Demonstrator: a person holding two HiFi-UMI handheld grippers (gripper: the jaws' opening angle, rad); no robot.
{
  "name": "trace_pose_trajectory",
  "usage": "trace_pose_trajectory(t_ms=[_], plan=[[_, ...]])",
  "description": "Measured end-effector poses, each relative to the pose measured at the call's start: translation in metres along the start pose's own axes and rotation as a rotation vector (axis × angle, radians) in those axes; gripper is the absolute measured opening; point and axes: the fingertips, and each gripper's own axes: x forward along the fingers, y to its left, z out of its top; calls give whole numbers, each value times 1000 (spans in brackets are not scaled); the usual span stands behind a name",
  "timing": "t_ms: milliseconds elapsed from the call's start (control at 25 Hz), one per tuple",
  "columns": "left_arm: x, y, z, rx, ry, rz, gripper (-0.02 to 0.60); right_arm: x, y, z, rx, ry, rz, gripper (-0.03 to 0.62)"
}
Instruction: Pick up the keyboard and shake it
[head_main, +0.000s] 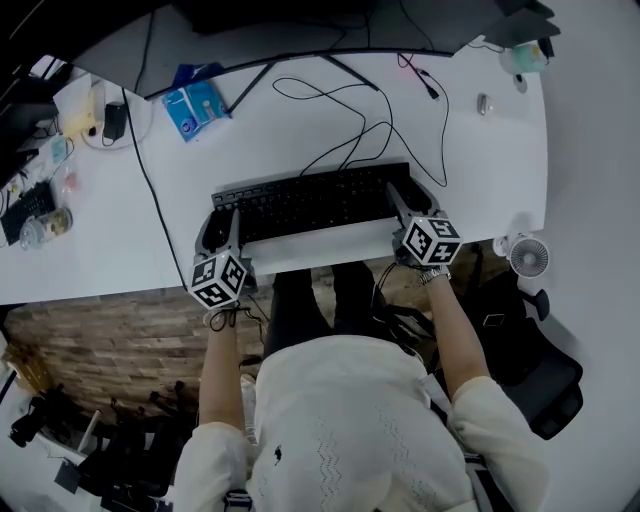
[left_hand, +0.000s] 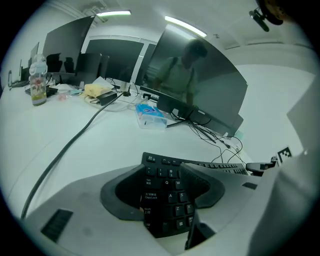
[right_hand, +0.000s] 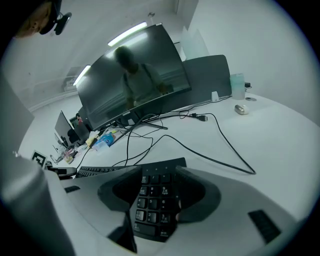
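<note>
A black keyboard (head_main: 310, 200) lies flat on the white desk (head_main: 480, 170), close to its front edge. My left gripper (head_main: 222, 222) is at the keyboard's left end, jaws apart. In the left gripper view the letter keys (left_hand: 167, 197) show in the gap between the two pads, and neither pad presses on them. My right gripper (head_main: 408, 202) is at the right end, jaws also apart. In the right gripper view the number keys (right_hand: 152, 200) lie between its pads (right_hand: 197, 192). Both grippers point forward and down at the keyboard.
Black cables (head_main: 360, 125) loop behind the keyboard toward a dark curved monitor (head_main: 300, 20). A blue tissue pack (head_main: 195, 108) lies at back left and a thick cable (head_main: 150, 185) crosses the desk's left side. A small fan (head_main: 528, 255) sits by the right front edge.
</note>
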Motion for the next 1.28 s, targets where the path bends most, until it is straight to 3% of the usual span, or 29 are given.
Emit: trace_pose_trajectory(t_ms=[600,800,1280], plan=[[0,4,6,7,-6,-34,249,3,-14,4,9,-31,-36,235],[5,12,0,14,32,-24,265,8,-23,6,10,-19,-47,256],[20,7,-8,-22,83,-61,270,21,-25,-3,67,31,46,259]])
